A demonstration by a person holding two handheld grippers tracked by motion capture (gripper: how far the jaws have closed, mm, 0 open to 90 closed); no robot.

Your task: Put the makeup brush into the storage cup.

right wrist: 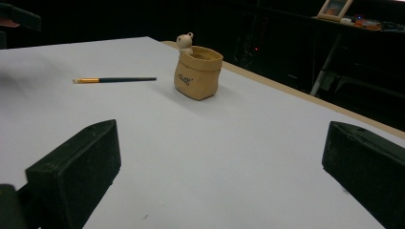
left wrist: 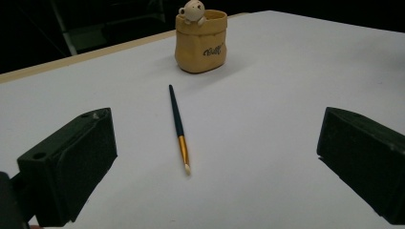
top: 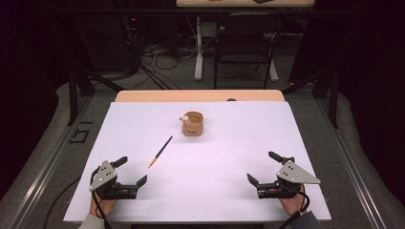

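Note:
A thin paintbrush (top: 160,151) with a dark handle, gold ferrule and pale tip lies on the white table (top: 200,200), its tip pointing toward the near left. Behind it stands a small tan sack-shaped pot (top: 193,123) with a little bear figure on its rim. My left gripper (top: 132,170) rests open near the front left, the brush (left wrist: 178,126) lying ahead between its jaws and the pot (left wrist: 200,41) beyond. My right gripper (top: 264,168) stands open at the front right with nothing between its jaws; it faces the pot (right wrist: 197,72) and the brush (right wrist: 114,79) farther off.
The white sheet covers a wooden tabletop (top: 200,95) whose far edge shows. Beyond the table stand a dark chair (top: 246,45), a desk leg and cables on the floor. Metal rails (top: 47,157) run along both sides of the table.

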